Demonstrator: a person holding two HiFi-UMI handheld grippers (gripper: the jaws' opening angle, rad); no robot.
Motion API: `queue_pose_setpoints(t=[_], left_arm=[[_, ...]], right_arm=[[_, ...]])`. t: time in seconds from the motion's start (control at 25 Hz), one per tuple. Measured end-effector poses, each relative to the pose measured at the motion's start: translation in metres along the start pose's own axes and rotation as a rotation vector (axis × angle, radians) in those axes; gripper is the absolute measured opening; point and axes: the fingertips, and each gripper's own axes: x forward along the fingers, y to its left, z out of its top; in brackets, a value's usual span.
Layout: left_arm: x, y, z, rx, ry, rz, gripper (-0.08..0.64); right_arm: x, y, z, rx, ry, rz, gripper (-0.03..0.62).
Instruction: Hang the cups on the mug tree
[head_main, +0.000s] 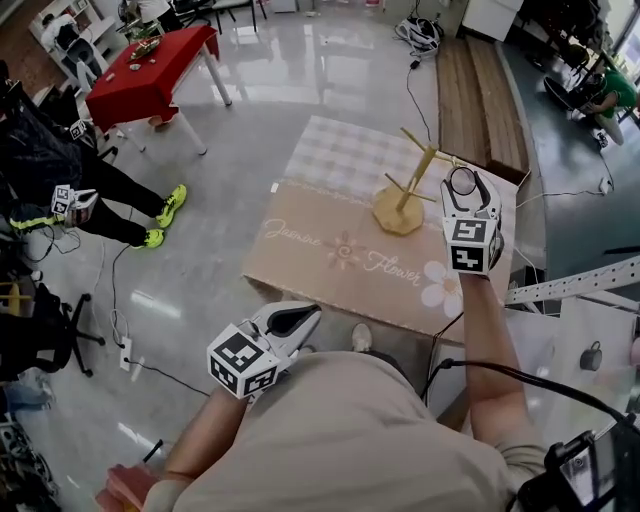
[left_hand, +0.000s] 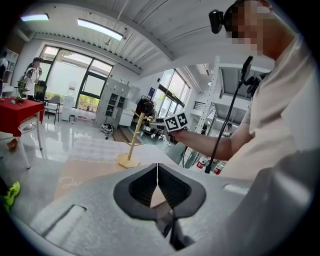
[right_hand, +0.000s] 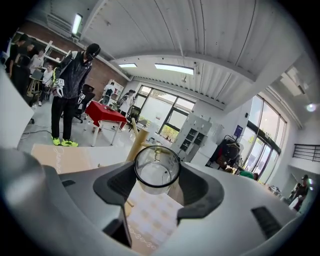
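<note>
left gripper (head_main: 312, 310): jaws together, empty, low by the person's torso (head_main: 350, 440). right gripper (head_main: 462, 178): jaws clamped on a clear glass cup (right_hand: 157, 170), held just beside the upper pegs of the wooden mug tree (head_main: 404, 196), upright on the patterned table (head_main: 320, 265).
</note>
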Motion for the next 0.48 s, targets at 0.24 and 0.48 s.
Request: queue_pose_setpoints(t=[0.24,0.48], left_arm=[[-0.019,0.006,-0.009,-0.019,-0.01,0.023,0.009],[-0.037,0.01,-0.016,-0.036,-0.025,0.05,0.009]], right_arm=[[0.015,0.02,0.004,-0.004,0.021,0.0,0.275],[0.021,0.028,0.003,0.016,0.031,-0.017,0.275]])
